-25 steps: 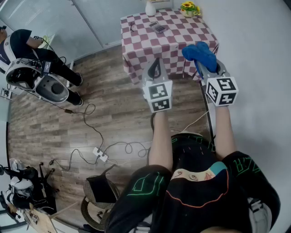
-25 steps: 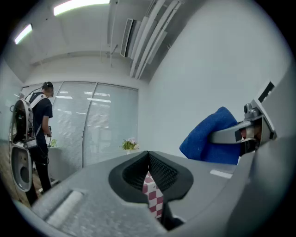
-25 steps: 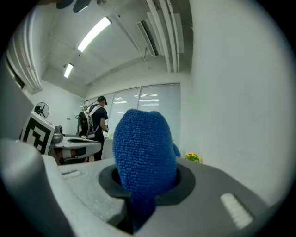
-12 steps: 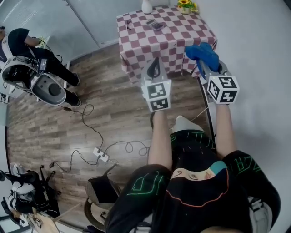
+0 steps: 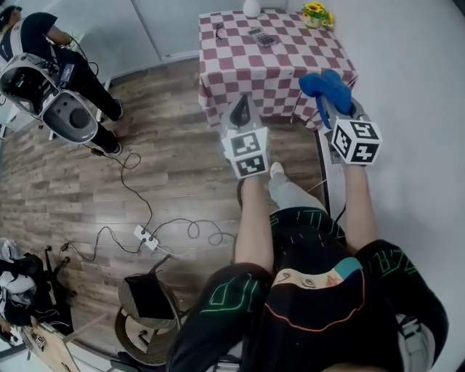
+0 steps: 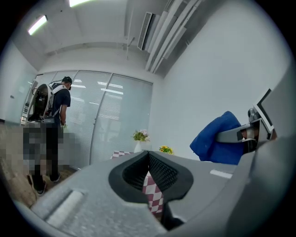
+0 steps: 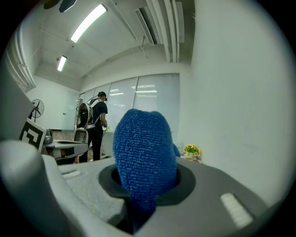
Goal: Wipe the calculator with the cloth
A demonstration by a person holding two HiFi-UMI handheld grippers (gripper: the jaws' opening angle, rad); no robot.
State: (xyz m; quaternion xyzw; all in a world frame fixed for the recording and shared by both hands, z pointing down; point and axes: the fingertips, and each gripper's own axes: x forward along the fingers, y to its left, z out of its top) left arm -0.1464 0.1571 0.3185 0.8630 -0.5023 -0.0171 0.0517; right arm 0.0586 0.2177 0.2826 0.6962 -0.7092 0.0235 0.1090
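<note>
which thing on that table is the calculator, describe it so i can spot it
Find the table with the red-and-white checked cloth at the top of the head view. Near its back edge, just in front of the white vase, lies the calculator: the only flat, dark grey rectangle there.

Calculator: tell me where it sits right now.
In the head view the calculator lies on the checkered table at the top of the picture, close in front of the white vase and left of the yellow flowers.
</note>
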